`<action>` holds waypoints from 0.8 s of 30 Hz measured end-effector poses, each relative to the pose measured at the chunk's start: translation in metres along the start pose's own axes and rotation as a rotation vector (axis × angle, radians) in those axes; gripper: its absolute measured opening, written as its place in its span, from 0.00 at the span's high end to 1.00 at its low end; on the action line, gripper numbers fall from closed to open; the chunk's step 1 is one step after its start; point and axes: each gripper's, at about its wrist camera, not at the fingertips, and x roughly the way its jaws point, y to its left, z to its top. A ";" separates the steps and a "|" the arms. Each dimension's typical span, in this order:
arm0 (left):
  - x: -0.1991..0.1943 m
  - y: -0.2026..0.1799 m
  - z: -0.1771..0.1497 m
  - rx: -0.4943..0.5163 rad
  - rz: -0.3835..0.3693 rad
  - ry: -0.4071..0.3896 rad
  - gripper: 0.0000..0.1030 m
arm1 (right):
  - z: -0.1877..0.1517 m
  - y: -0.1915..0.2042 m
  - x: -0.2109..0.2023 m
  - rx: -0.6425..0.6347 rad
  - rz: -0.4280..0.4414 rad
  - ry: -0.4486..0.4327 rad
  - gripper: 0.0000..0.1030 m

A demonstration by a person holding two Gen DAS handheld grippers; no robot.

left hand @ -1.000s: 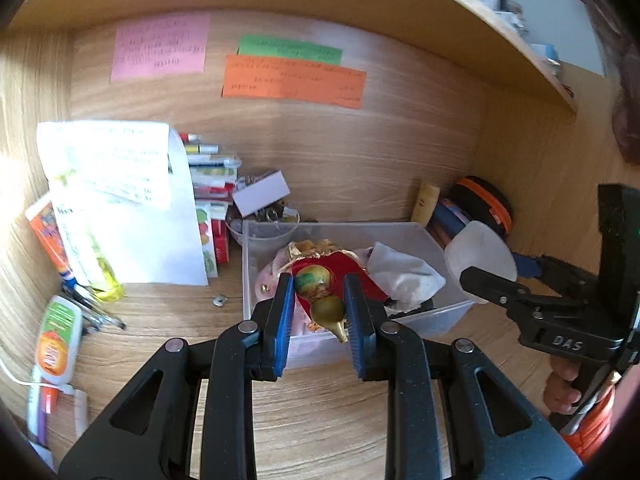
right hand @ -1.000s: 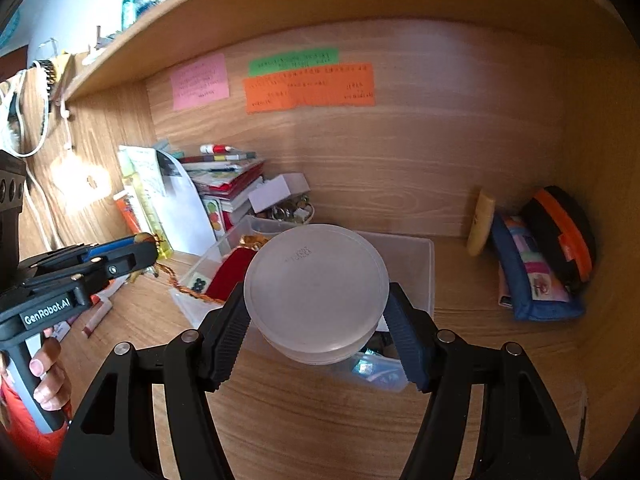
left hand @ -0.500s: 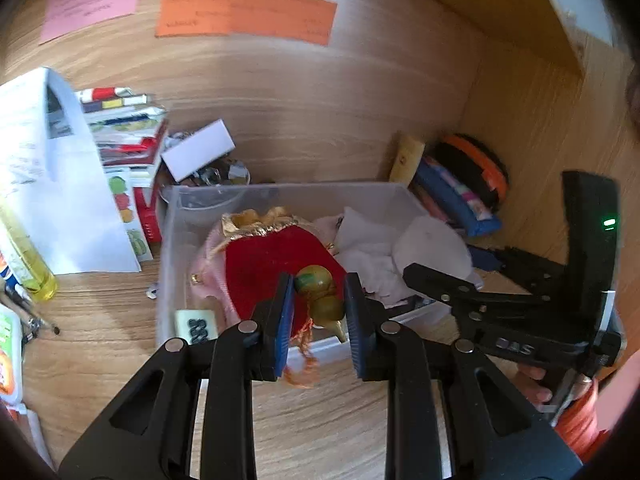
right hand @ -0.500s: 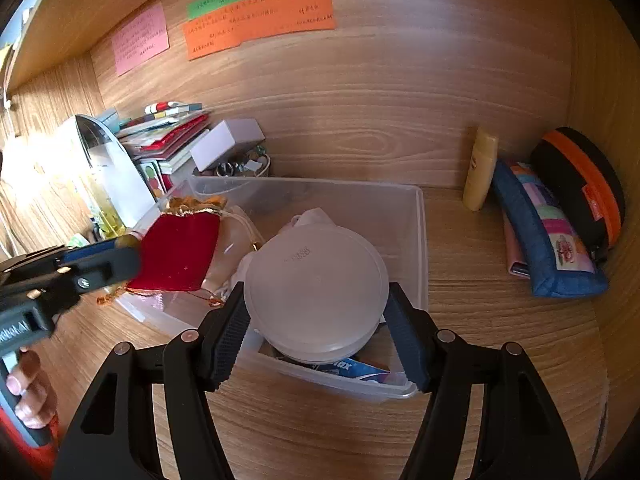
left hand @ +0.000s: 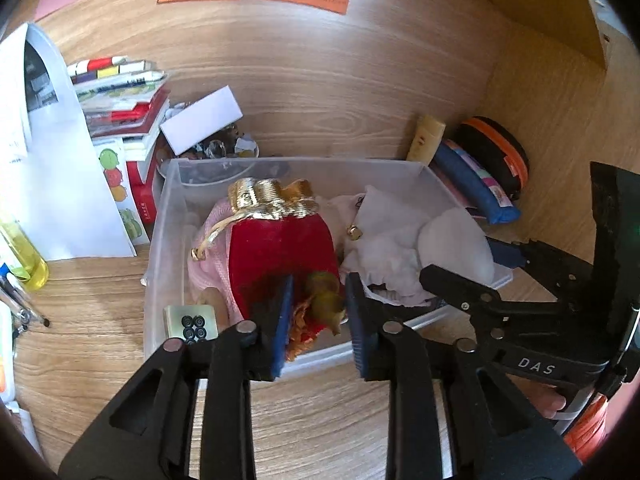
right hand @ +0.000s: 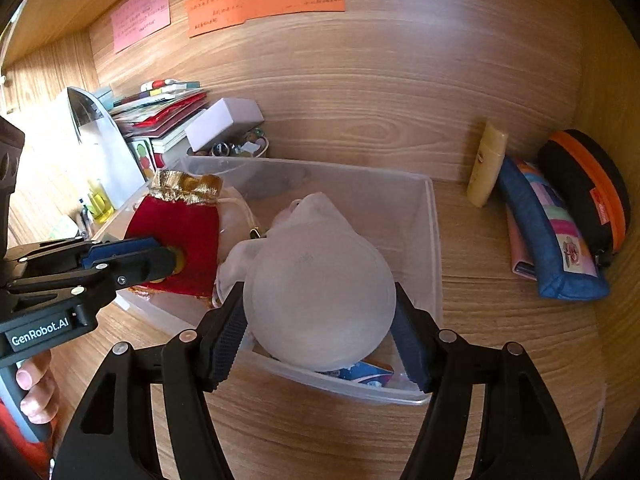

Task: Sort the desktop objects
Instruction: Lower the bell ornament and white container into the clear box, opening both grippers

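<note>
A clear plastic bin [left hand: 168,208] [right hand: 434,240] sits on the wooden desk. It holds a red velvet pouch [left hand: 280,248] [right hand: 180,232] with a gold top, a pink pouch and white cloth [left hand: 384,248]. My left gripper [left hand: 318,312] [right hand: 168,258] hovers over the bin's near edge, with a small gourd charm [left hand: 326,302] between its pads. My right gripper [right hand: 320,320] [left hand: 476,276] is shut on a round frosted white container [right hand: 320,300] [left hand: 454,244] and holds it over the bin's right front part.
A stack of books [left hand: 120,100], a white box [left hand: 202,120] and a small bowl of trinkets [right hand: 240,146] stand behind the bin at left. A beige tube [right hand: 486,168], a blue pencil case [right hand: 548,236] and a black-orange case [right hand: 588,188] lie at right. Pens and a yellow bottle [left hand: 22,252] lie at far left.
Both grippers have moved forward and down toward the bin. The gourd charm now hangs over the red pouch at the bin's near edge, and the white container is lower over the bin.
</note>
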 end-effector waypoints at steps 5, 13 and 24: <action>-0.017 -0.002 -0.001 0.005 0.008 -0.044 0.66 | 0.001 0.005 -0.011 -0.014 -0.013 -0.021 0.29; -0.047 -0.002 -0.005 0.008 0.056 -0.117 0.48 | 0.000 0.020 -0.041 -0.053 -0.033 -0.075 0.21; -0.081 -0.002 -0.017 -0.012 0.095 -0.193 0.30 | -0.011 0.039 -0.082 -0.098 -0.090 -0.133 0.05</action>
